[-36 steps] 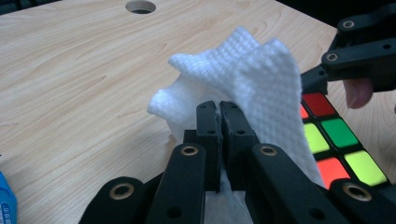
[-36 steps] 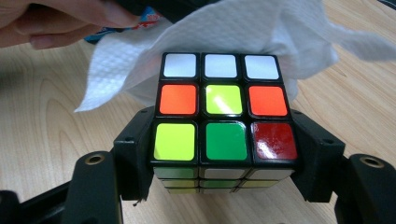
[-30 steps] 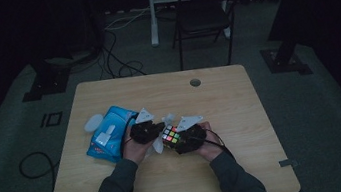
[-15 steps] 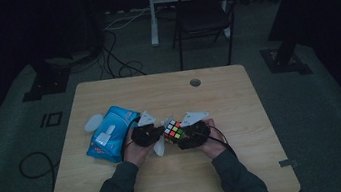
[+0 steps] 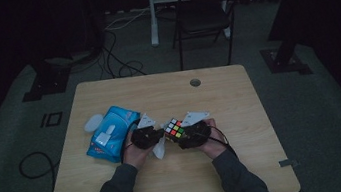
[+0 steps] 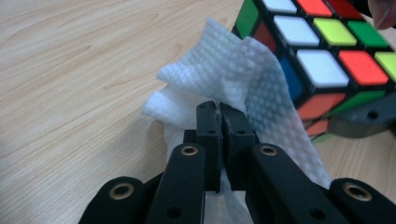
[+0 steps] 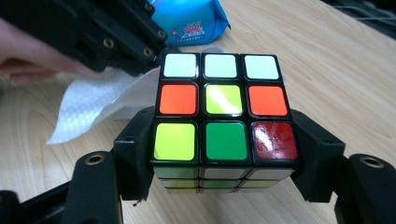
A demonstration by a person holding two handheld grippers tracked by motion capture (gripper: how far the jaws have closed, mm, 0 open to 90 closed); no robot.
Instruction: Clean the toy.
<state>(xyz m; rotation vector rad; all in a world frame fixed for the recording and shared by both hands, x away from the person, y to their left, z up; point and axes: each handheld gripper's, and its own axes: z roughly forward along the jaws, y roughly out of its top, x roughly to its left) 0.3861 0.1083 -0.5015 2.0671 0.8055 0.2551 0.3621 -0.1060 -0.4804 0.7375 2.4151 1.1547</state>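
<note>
Dim high view, bright sharp gripper views, glossy glare

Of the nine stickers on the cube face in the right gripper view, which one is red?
The bottom-right sticker of the cube: dark glossy red; the two squares in the middle row are lighter orange.

Glossy plastic cube (image 7: 223,123); dimpled paper wipe (image 6: 233,79); matt wood-grain table (image 5: 239,96)
</note>
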